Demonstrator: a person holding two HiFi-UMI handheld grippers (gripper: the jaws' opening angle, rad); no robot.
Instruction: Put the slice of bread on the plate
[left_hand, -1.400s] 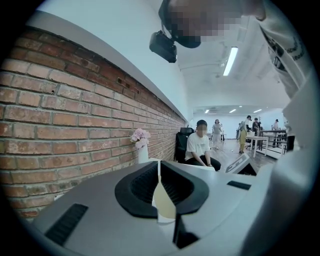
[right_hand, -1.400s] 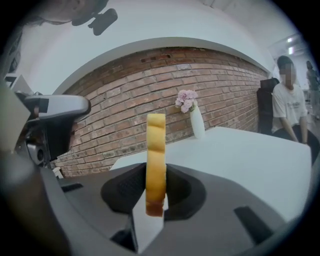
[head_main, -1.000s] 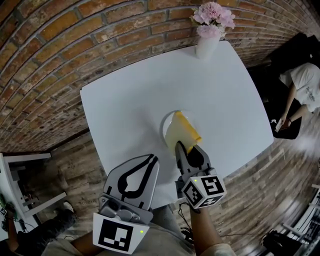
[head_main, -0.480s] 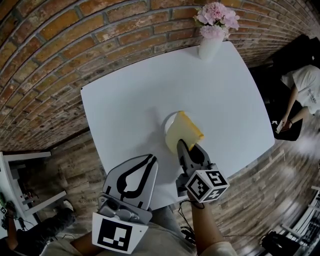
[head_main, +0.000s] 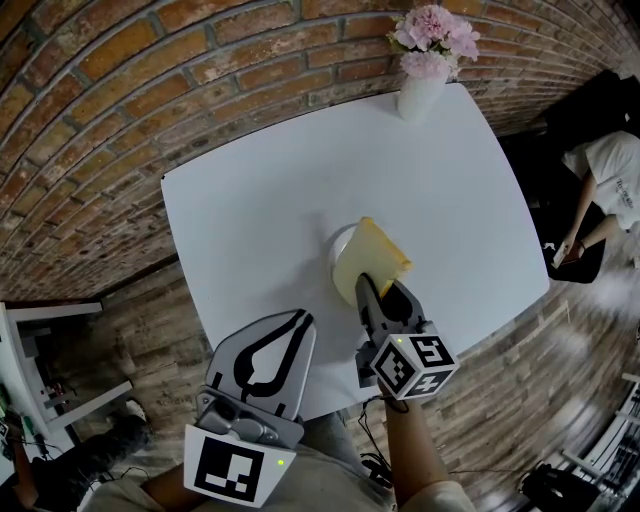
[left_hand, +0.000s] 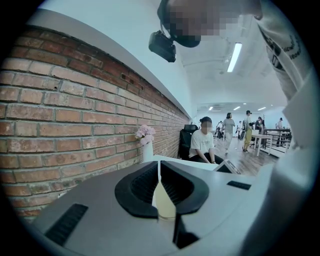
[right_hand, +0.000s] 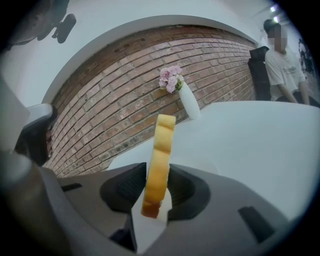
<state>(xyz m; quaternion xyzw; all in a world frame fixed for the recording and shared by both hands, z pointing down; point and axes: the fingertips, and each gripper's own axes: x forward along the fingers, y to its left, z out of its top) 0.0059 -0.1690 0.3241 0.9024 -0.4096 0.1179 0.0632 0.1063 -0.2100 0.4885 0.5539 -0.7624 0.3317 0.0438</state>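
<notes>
Releasing looks under way: the right claw (head_main: 380, 290), in from six o'clock, is opening around the slice of bread (head_main: 372, 260) tilted over the plate (head_main: 337, 250), then must back off cleanly; left claw (head_main: 303, 318) closed, empty.

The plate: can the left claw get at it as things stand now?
Probably yes: bare table lies between the shut left claw and the plate, though the bread slice hides its right part.
</notes>
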